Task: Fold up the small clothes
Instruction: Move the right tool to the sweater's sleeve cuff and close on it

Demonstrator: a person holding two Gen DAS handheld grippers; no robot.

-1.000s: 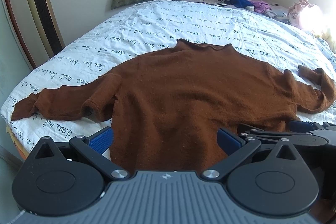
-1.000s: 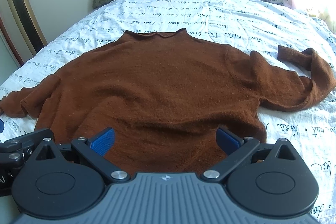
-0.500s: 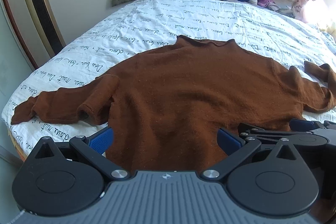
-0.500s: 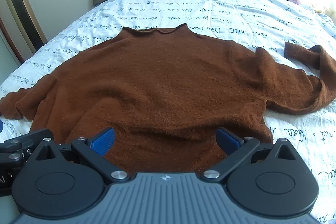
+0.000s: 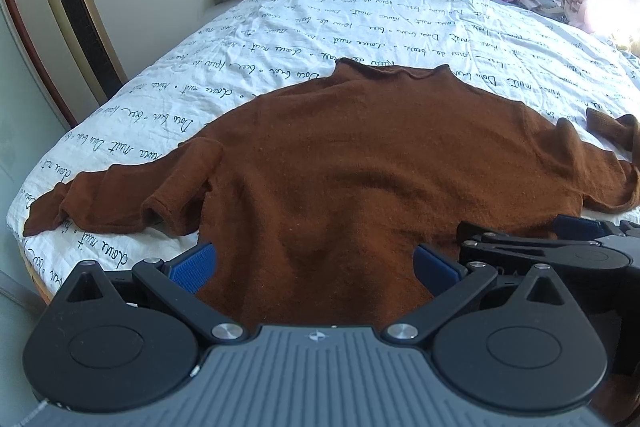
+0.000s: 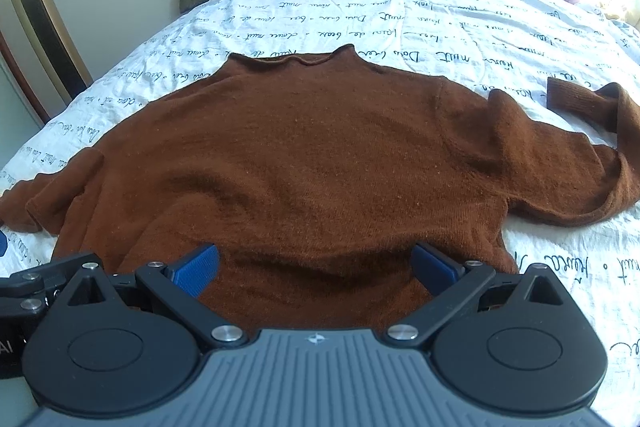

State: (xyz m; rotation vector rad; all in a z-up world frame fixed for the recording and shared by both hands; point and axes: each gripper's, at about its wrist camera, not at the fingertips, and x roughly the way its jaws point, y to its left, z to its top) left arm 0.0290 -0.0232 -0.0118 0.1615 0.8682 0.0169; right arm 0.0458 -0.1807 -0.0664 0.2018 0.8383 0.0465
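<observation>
Hovering both my left tongs (image 5: pixel 314 263) and right tongs (image 6: pixel 316 263), spread wide and empty, over the near hem of a soft, limp brown sweater (image 5: pixel 380 163) on the bed (image 5: pixel 360 19); I would pinch the hem corners.

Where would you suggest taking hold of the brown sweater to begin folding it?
Probably the sweater hem, approached from the foot of the bed: it lies flat, collar away, hem nearest, between the open left gripper and right gripper fingers.

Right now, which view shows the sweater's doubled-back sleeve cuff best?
Right wrist: the cuff lies fully in frame on the sheet. Left wrist shows it squeezed against the frame edge.
</observation>
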